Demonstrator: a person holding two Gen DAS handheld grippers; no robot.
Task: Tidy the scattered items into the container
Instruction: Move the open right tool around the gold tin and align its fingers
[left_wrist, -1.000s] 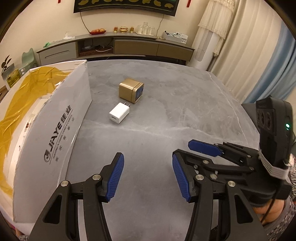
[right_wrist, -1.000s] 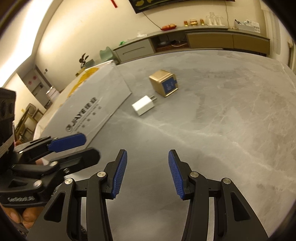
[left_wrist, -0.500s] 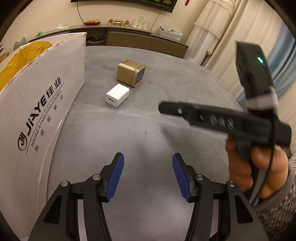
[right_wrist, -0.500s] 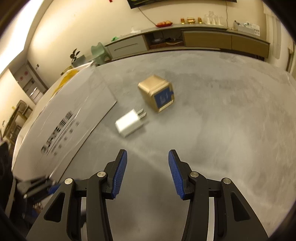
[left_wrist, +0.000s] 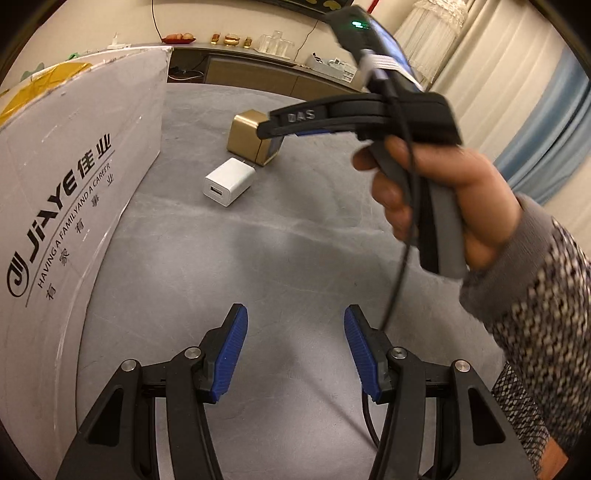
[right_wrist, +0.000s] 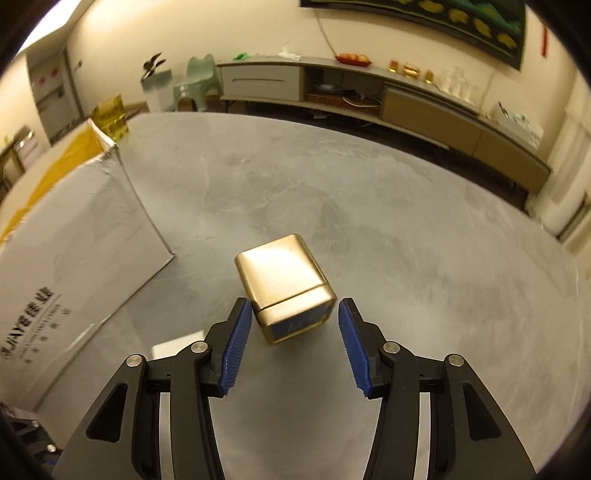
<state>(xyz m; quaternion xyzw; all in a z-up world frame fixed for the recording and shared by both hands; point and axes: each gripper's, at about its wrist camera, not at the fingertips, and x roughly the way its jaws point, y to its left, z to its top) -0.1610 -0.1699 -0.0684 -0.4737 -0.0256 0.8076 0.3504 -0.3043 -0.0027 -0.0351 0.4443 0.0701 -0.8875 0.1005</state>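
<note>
Right wrist view shows my right gripper (right_wrist: 294, 341) spread wide with the gold tin (right_wrist: 286, 284) sitting just ahead, its near end already between the blue pads (right_wrist: 236, 345); the left pad looks very close to the tin's corner, perhaps touching, though I cannot tell for sure. The tin lies skewed to my fingers on the grey table (right_wrist: 424, 258), so I judge the step in hand is the grasp, and it wants squaring first; I should twist my wrist until the pads face two flat sides, not a corner, then slide forward so they cover more of the body before closing. Metal is slick; a firm, centred squeeze below the lid seam should keep it from popping out.

From the left wrist view, my left gripper (left_wrist: 295, 354) is also wide and holds nothing, hovering over bare table; the white charger (left_wrist: 229, 181) lies just beside the tin, so I should keep my fingers from knocking it. The cardboard box (left_wrist: 74, 192) stands to the left, near both items; the lift must clear its tall wall.
</note>
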